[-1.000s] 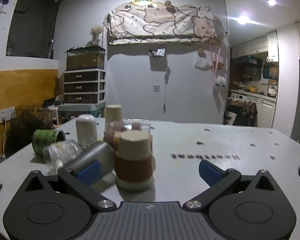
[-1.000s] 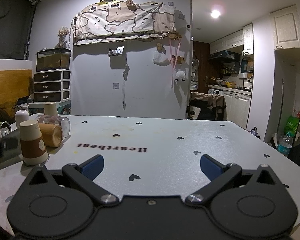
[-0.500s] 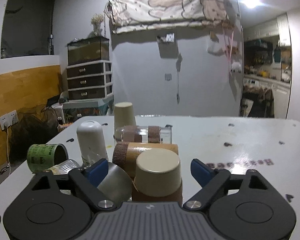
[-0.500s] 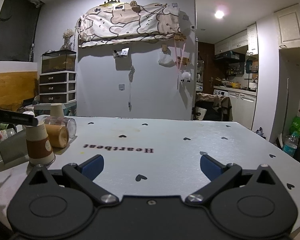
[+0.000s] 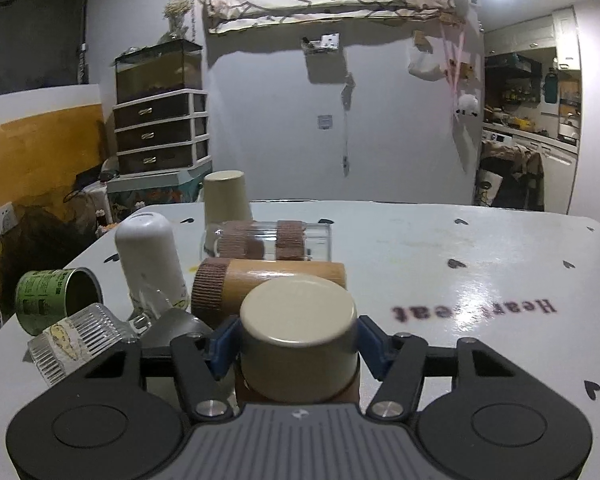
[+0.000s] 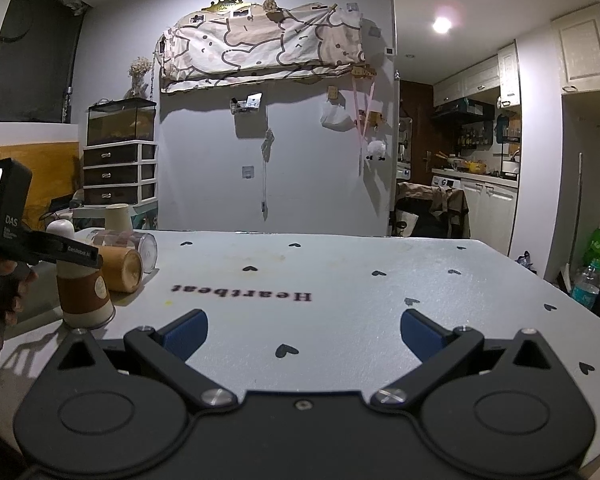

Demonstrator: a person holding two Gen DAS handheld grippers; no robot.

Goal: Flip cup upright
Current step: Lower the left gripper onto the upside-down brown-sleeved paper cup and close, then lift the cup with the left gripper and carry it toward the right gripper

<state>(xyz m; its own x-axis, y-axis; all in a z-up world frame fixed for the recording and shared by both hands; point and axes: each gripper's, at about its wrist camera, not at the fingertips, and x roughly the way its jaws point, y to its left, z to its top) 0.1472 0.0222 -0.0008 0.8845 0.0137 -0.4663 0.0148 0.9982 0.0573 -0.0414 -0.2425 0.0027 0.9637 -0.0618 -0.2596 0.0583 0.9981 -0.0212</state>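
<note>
Cream paper with a brown sleeve: the cup (image 5: 298, 336) stands mouth-down on the table (image 5: 480, 264), its flat base uppermost, which is why it needs turning. The left gripper (image 5: 296, 340) has its blue pads pressed against the cup's two sides just under the base, jaws drawn in to the cup's width. A grip this high likely leaves the wrist room to roll the cup over. The right gripper (image 6: 302, 330) hangs well to the right of the cup with its jaws spread wide and nothing between them, probably waiting in reserve.

Just behind the cup lies a bamboo tumbler (image 5: 268, 286) on its side, and behind that a clear glass (image 5: 268, 240), also lying down. Left of the cup are a white bottle (image 5: 150, 256), a green tin (image 5: 56, 294) and a ribbed clear cup (image 5: 74, 342); another paper cup (image 5: 225, 196) stands inverted further back.

The table is glossy white, printed with small black hearts. Beyond it are a grey wall, a drawer unit (image 5: 160, 132) and a dim kitchen.
</note>
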